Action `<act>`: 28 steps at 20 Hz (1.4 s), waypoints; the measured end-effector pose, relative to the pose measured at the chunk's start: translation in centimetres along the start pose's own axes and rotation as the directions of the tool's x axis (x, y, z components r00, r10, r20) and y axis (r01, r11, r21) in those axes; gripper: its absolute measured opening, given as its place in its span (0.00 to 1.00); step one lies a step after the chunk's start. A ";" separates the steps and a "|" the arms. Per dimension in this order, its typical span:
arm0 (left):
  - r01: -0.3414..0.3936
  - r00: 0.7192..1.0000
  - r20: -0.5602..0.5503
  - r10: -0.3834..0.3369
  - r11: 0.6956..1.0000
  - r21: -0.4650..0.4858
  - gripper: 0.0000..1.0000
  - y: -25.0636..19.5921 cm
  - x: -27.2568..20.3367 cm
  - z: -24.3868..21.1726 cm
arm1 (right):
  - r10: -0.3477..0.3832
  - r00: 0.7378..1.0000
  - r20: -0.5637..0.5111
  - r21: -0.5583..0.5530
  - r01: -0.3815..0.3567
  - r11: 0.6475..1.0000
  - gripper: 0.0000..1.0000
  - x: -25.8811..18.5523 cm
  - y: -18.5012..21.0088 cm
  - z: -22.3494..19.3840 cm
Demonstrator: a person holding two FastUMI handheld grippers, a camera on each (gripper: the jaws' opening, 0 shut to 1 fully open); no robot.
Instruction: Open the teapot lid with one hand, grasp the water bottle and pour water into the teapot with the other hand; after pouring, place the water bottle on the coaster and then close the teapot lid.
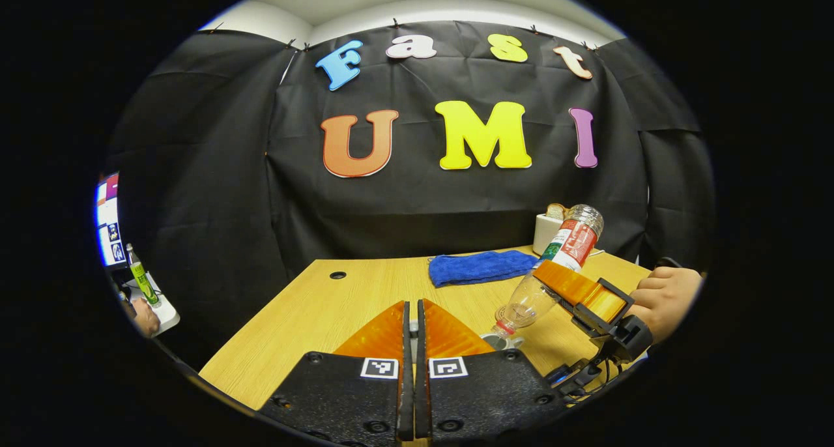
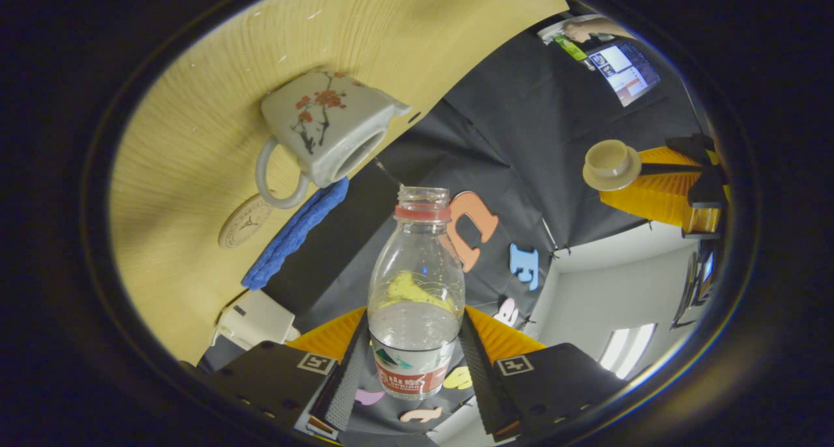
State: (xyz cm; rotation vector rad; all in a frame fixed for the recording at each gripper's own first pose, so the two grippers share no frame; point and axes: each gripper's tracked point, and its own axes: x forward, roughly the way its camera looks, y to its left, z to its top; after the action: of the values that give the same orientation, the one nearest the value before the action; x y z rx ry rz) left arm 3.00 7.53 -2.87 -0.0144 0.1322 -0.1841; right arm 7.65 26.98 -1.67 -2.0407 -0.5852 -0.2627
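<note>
Your wooden table [image 1: 339, 310] is the biggest thing here, running from the black booth wall toward you, and in the right gripper view it appears tipped over the top of the scene. On it lies a blue cloth [image 1: 481, 266] near the far edge, with a white box [image 1: 546, 233] just behind it at the wall. The teapot [image 2: 326, 131], pale with red blossoms on its side, sits on the table with its mouth uncovered and its loop handle toward the round coaster [image 2: 244, 221], which lies just beside it and next to the blue cloth. In your right hand [image 1: 664, 300] you hold the right gripper [image 2: 417, 356], its jaws pinching the water bottle [image 2: 417, 284] on both sides at the labelled part; the bottle has no cap, holds a little water, and in the left gripper view it slopes down with its neck lowest, its open mouth close above a pale rim whose identity you cannot tell from that view. Your left gripper [image 1: 410, 320] has its jaws pressed nearly together with a thin gap between them; in the right gripper view its far end holds the small teapot lid [image 2: 611, 165] up in the air, well apart from the teapot.
</note>
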 end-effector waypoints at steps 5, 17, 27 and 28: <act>-0.030 0.999 0.011 0.030 0.999 0.015 0.03 1.1 -0.2 0.3 | 0.007 1.000 -0.011 0.001 -0.007 1.000 0.74 0.2 0.2 -0.4; -0.037 0.999 0.013 0.037 0.999 -0.025 0.03 2.0 0.1 0.3 | 0.218 0.971 -0.095 0.644 -0.107 0.758 0.74 0.0 3.8 -4.0; -0.037 0.999 0.000 0.037 0.999 -0.020 0.04 2.1 0.7 -0.2 | 0.381 0.924 0.037 0.996 -0.067 0.065 0.77 2.3 7.4 -4.4; -0.037 0.999 -0.005 0.037 0.999 -0.024 0.04 2.3 0.6 -0.3 | 0.377 0.921 0.095 0.995 -0.079 -0.058 0.74 2.7 7.3 -3.5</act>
State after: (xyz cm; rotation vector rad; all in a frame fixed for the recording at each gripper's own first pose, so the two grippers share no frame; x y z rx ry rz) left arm 3.93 9.69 -3.33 -0.0359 0.1389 -0.1452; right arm 13.81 21.67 -4.27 -0.5199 -0.0965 0.1815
